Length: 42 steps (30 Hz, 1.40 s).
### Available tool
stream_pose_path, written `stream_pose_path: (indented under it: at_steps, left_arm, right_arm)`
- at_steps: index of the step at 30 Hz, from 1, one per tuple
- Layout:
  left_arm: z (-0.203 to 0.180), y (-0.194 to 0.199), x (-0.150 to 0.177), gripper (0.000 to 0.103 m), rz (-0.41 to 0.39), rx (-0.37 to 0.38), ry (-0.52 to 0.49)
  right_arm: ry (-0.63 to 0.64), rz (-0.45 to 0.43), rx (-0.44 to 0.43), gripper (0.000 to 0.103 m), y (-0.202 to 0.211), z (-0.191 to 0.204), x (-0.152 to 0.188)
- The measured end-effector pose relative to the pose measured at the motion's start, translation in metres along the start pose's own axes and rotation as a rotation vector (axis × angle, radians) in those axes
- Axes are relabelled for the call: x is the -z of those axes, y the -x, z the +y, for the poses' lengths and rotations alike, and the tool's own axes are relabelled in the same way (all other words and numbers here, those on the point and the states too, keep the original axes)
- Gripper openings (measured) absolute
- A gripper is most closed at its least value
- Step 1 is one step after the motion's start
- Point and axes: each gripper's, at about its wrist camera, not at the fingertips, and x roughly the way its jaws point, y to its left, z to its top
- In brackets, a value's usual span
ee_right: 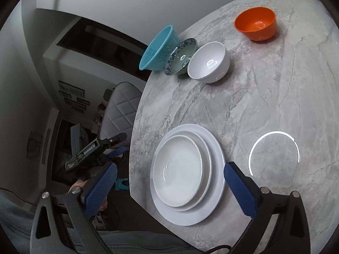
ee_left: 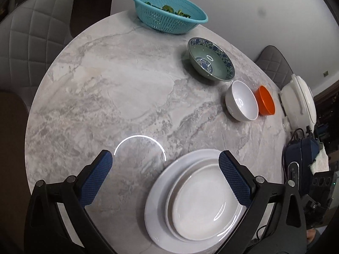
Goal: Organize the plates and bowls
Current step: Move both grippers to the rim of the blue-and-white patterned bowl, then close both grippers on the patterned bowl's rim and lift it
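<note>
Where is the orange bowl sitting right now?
The orange bowl stands upright on the marble table, at the top right of the right wrist view. Its nearest neighbour is the white bowl; in the left wrist view they sit side by side.

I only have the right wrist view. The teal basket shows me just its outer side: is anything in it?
Observer: Yes, green leaves lie in the teal basket.
Operator: Anything past the orange bowl?
Observer: A white lidded pot stands beside the orange bowl, on the side away from the white bowl.
Operator: And the left tongs?
Observer: The left tongs are open, with nothing held between them.
</note>
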Motion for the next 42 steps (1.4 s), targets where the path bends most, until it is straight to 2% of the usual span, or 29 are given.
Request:
stream_pose_path:
  at_steps: [3,5,7,10,12,15,18,19,20,21,22,24,27,31,32,42]
  left_arm:
    - [-0.003,-0.013,-0.024,0.101,-0.001,0.041,0.004]
    - [-0.008,-0.021,-0.044,0.101,-0.016,0.109,-0.003]
    - [-0.014,-0.031,-0.068,0.101,-0.014,0.201,-0.019]
    - [-0.023,-0.055,-0.108,0.101,0.049,0.203,-0.038]
    - [-0.026,-0.067,-0.138,0.101,0.060,0.204,-0.034]
    - [-0.029,-0.089,-0.179,0.100,0.075,0.218,-0.016]
    - [-0.035,-0.117,-0.207,0.100,0.116,0.190,-0.019]
    - [-0.038,-0.128,-0.212,0.095,0.135,0.182,-0.031]
    - [-0.040,-0.138,-0.216,0.088,0.149,0.173,-0.042]
    - [-0.040,-0.148,-0.219,0.086,0.166,0.172,-0.044]
    - [-0.040,-0.156,-0.220,0.080,0.179,0.180,-0.038]
    - [-0.038,-0.171,-0.222,0.078,0.198,0.183,-0.027]
    - [-0.039,-0.187,-0.221,0.077,0.222,0.203,-0.032]
    - [-0.040,-0.205,-0.221,0.058,0.252,0.232,-0.034]
    - [-0.039,-0.208,-0.222,0.056,0.254,0.231,-0.032]
    - [-0.036,-0.226,-0.233,0.053,0.265,0.254,-0.019]
  right_arm:
    - [-0.091,-0.004,0.072,0.103,-0.001,-0.010,-0.019]
    - [-0.128,-0.027,0.065,0.101,-0.004,-0.014,-0.045]
    - [-0.085,-0.054,0.074,0.101,-0.004,-0.010,-0.081]
    - [0.034,-0.068,0.080,0.101,-0.011,0.006,-0.152]
    - [0.108,-0.067,0.085,0.101,-0.022,0.015,-0.201]
    - [0.133,0.006,0.084,0.100,-0.054,0.016,-0.261]
    - [0.149,0.132,0.111,0.091,-0.104,0.009,-0.297]
    - [0.138,0.181,0.123,0.087,-0.122,0.003,-0.303]
    - [0.128,0.221,0.149,0.075,-0.136,-0.004,-0.307]
    - [0.129,0.257,0.172,0.065,-0.150,-0.009,-0.308]
    - [0.133,0.284,0.188,0.061,-0.161,-0.013,-0.307]
    - [0.119,0.312,0.212,0.050,-0.177,-0.024,-0.308]
    - [0.090,0.345,0.195,0.049,-0.191,-0.035,-0.306]
    - [0.088,0.381,0.187,0.049,-0.203,-0.040,-0.307]
    - [0.081,0.381,0.187,0.049,-0.205,-0.042,-0.308]
    - [0.047,0.396,0.211,0.049,-0.218,-0.055,-0.309]
